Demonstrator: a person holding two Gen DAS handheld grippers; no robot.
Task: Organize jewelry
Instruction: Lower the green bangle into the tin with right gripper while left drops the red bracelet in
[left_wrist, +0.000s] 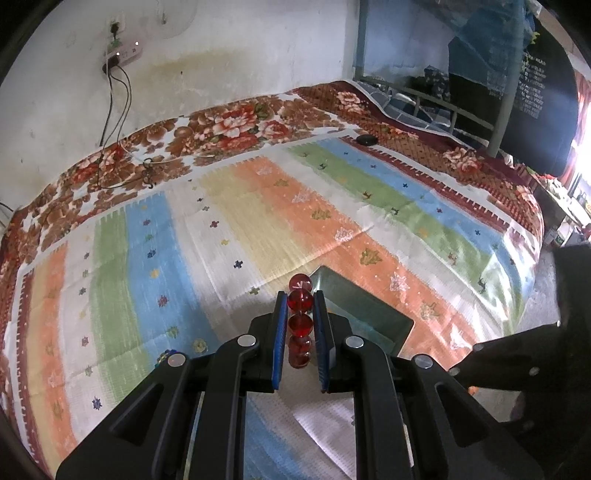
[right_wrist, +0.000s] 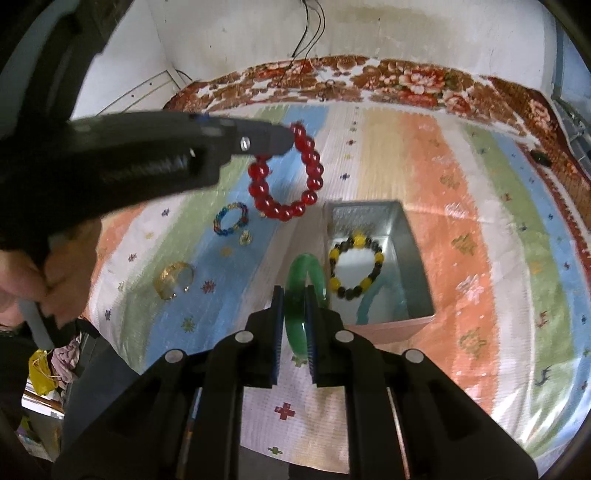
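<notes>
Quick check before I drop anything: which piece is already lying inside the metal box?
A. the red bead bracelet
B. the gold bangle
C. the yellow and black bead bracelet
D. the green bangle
C: the yellow and black bead bracelet lies on the floor of the metal box, while the red bead bracelet hangs from the left gripper and the green bangle is clamped in the right gripper.

Striped mat (right_wrist: 424, 155) over a floral bed cover (right_wrist: 406, 79), bearing box (right_wrist: 415, 254), multicoloured bracelet (right_wrist: 231, 218), gold bangle (right_wrist: 173, 280).
</notes>
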